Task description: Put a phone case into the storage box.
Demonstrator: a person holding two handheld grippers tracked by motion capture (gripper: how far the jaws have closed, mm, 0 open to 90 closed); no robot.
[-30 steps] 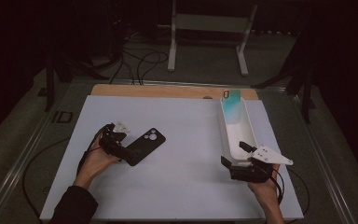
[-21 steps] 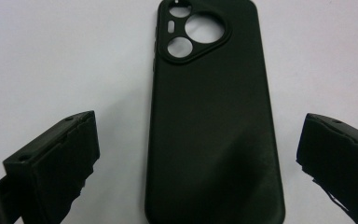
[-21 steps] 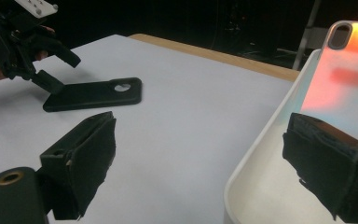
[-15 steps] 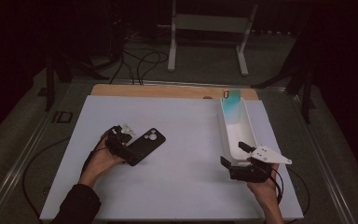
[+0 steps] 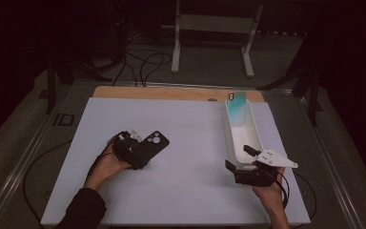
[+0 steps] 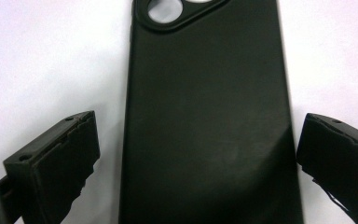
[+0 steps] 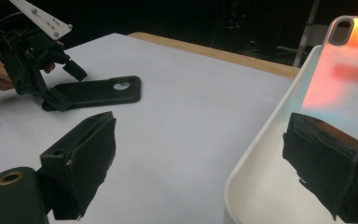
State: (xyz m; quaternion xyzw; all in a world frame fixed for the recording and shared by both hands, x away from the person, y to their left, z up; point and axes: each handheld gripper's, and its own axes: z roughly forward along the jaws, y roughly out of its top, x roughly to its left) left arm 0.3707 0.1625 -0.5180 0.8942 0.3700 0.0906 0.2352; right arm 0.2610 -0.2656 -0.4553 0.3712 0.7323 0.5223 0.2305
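The black phone case (image 5: pixel 151 145) lies flat, back up, toward the left edge of the surface (image 5: pixel 190 129); the left tongs (image 6: pixel 191 154) are spread apart with one jaw on each long side of it, positioned to close across its width. The right tongs (image 5: pixel 242 157), also apart, straddle the near end wall of the white tray (image 5: pixel 228 131) by the right edge, apparently to steady it. The tray holds a teal phone case (image 5: pixel 237 101) leaning against its far end.

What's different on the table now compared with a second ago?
The left gripper has slid a little to the right, closing in over the near end of the black phone case; its jaws now straddle the case, open, without gripping. The case, the right gripper at the white tray and the teal case stayed put.
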